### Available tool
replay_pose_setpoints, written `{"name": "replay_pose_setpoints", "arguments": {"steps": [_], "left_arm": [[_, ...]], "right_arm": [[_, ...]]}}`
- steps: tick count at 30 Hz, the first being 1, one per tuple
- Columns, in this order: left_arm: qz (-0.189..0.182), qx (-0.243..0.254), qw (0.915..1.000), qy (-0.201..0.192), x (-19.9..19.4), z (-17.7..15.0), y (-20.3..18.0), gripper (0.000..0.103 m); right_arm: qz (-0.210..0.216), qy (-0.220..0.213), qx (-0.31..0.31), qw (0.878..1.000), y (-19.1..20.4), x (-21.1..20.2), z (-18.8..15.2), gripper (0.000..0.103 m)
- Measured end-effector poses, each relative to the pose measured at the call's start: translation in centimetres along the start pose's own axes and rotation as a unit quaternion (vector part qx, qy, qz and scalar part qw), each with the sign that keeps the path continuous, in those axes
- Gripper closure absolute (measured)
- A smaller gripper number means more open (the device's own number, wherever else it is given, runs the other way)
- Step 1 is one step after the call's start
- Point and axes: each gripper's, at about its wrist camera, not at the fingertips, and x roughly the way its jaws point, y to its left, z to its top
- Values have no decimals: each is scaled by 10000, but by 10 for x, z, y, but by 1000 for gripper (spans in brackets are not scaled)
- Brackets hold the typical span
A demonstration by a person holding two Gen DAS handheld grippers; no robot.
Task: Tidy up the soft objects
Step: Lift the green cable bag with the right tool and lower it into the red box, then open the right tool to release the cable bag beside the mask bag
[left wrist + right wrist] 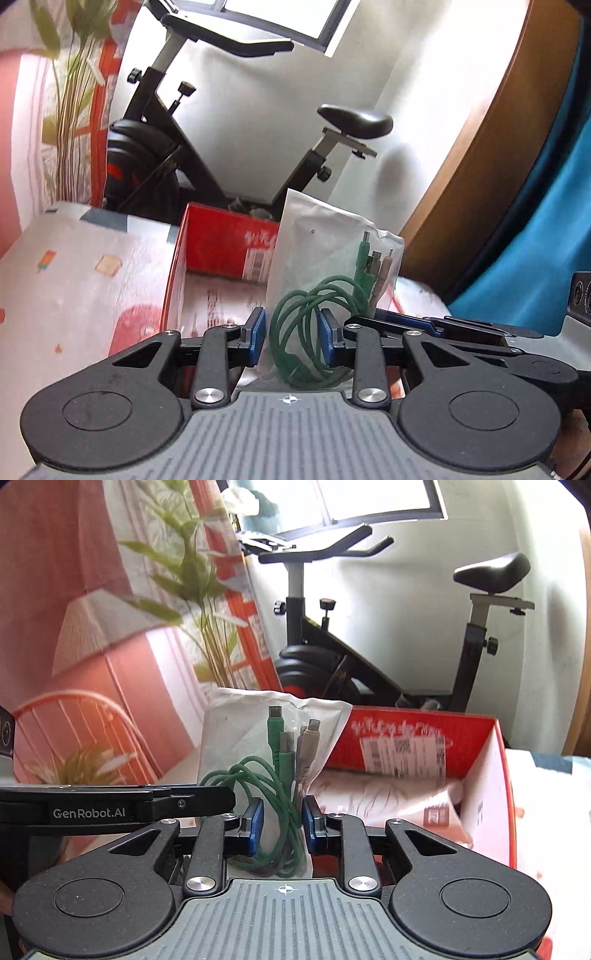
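Clear plastic makes up the bag [325,236] at the middle of both views, and it serves as the landmark. Inside it lie coiled green cables [314,325] and a few plugs, green and grey, pointing up.

In the left wrist view, left of the bag spreads a pale patterned cloth [74,280]. Nearer the bag stands an open red box [221,243], whose far wall the bag partly covers; a label is on that wall. Behind the box and bag is a black exercise bike [177,147] against a white wall. The left gripper [293,339] has its blue pads on either side of the bag's lower part, pressing on the plastic and coiled cables between them. Right of the bag, the other tool's dark arm reaches in from the right edge to the bag's right side, with a brown wooden panel [480,177] and blue fabric [554,240] beyond.

In the right wrist view, left of the bag is a pink and red printed backdrop [110,664] with a green plant [192,583]. A black arm marked GenRobot.AI reaches in from the left edge to the bag's lower left. The right gripper [283,827] pinches the bag's lower part, its blue pads closed on plastic and cables. Right of the bag sits the red box [495,753], holding a pale pink bundle [388,794]. The bike [369,657] stands behind.
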Motion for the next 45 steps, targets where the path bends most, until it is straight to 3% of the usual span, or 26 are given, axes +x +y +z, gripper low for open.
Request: {"name": "replay_pose_setpoints", "arguments": {"steps": [7,12,19,28,39,45], "left_arm": [[-79,164,9997,-142,35,35,0,70],[-107,52,9995,282,75,38,5,70],[-57,-227,9933,1135,126,19,14,70],[391,242,9851,1657,156,6,7,72],[783,594,9840,1484,152,10,10,71],[761,875,9862,1181,133,16,2,70]], "right_arm": [[-263,-270,-310,9988,-10,23,44,83],[-516,-26,-397,9979,-26,51,54,83],[-582,647,260,9959,-68,89,30,83],[-507,1224,956,9866,-99,117,-2,83],[-936,1435,921,9809,-105,130,-4,84],[-1024,1220,620,9853,-98,117,3,73]]}}
